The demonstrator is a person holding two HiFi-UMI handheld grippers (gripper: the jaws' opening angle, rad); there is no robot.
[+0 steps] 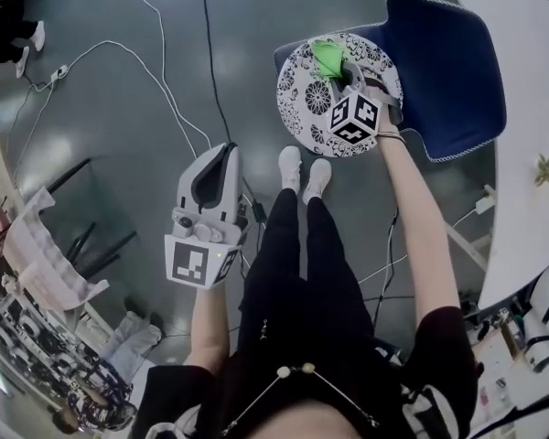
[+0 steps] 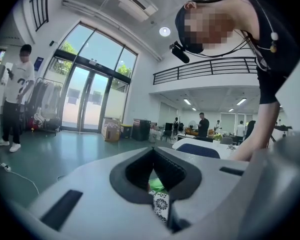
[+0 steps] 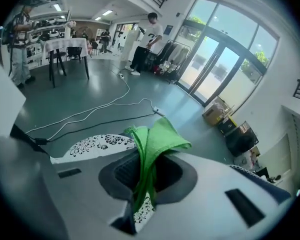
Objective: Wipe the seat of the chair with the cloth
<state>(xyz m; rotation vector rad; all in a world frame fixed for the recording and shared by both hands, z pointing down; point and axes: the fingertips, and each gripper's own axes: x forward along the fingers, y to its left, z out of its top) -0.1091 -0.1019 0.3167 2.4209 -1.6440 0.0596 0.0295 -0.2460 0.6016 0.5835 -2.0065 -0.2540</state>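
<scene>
The right gripper [image 1: 345, 69] pinches a fold of the soft, limp green cloth [image 1: 328, 56] over the patterned seat [image 1: 297, 108]; the left gripper [image 1: 226, 154] seems closed and empty

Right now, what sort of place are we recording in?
Likely a large open-plan office or lab hall. It has tall glass doors, a mezzanine railing, a table with people standing about, and cables trailing over a bare grey floor.

Glossy grey-green floor [image 1: 91, 126], trailing white cables [image 1: 167, 97], tall glass doors [image 2: 87, 101], round ceiling lights [image 2: 164, 31], mezzanine railing [image 2: 205, 69].
</scene>
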